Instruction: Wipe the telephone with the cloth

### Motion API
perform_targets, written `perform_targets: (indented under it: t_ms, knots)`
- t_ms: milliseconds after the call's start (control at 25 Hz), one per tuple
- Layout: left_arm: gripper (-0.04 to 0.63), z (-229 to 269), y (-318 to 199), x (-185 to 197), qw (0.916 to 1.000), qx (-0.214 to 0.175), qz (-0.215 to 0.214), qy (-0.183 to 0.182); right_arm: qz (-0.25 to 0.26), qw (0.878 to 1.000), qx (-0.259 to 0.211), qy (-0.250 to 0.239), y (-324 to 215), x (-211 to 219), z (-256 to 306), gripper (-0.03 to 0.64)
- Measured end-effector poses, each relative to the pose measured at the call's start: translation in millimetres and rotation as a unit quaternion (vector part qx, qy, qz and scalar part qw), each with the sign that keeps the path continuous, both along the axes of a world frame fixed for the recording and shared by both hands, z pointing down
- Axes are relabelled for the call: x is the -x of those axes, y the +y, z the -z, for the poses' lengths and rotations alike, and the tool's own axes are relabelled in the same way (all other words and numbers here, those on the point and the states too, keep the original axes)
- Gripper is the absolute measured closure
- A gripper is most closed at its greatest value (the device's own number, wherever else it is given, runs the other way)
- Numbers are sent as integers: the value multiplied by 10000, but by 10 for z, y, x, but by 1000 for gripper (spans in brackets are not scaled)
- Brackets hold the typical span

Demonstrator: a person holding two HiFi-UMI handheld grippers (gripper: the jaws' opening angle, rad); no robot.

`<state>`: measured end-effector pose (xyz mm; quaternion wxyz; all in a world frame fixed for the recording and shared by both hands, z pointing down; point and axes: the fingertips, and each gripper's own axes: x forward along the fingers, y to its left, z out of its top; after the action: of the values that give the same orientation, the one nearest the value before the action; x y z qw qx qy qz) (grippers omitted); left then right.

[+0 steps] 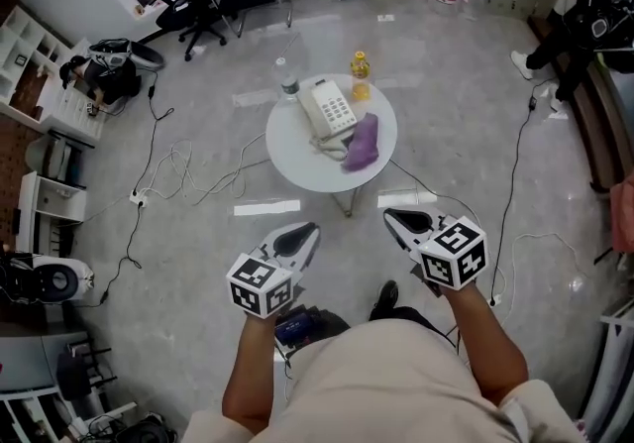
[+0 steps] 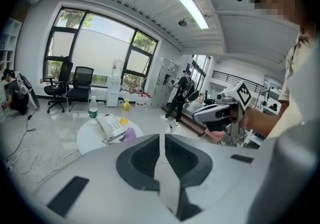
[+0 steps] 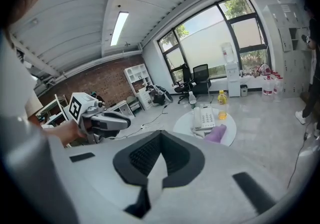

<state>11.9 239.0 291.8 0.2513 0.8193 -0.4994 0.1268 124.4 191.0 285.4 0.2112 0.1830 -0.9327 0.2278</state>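
The left gripper (image 1: 305,231) and right gripper (image 1: 394,218) are both clenched on nothing. Well ahead of their fingertips, the purple cloth (image 1: 363,144) lies just beside the telephone (image 1: 328,110) on a round table (image 1: 287,152). It looks soft, light and limp, so it is probably best pinched at its nearer bunched end.

A white desk telephone (image 1: 327,112) with a grey keypad lies flat on the round white table (image 1: 287,149), handset along its left side. A purple cloth (image 1: 363,143) lies crumpled just right of it, touching its near right corner, near the table's right edge.
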Motion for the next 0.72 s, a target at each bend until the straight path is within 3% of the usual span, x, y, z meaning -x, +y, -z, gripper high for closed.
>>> perform_targets:
  t_ms: [160, 280, 400, 520, 600, 720]
  knots:
    - [565, -128, -126, -22, 9997, 79, 71, 238, 44, 9996, 226, 156, -131, 28, -315, 623]
    - [565, -392, -223, 24, 9987, 225, -206, 403, -51, 9988, 450, 209, -159, 188, -601, 623]
    - [565, -665, -430, 195, 9975, 347, -440, 427, -283, 9987, 315, 277, -332, 349, -631, 623]
    - [565, -720, -651, 315, 9947, 398, -920, 214, -752, 9969, 56, 203, -496, 388, -368, 623]
    - [565, -634, -808, 386, 9918, 225, -1259, -70, -947, 9952, -70, 254, -553, 380, -228, 623]
    - [565, -482, -1068, 549, 9907, -70, -1346, -180, -1197, 9919, -191, 381, -674, 347, -142, 623]
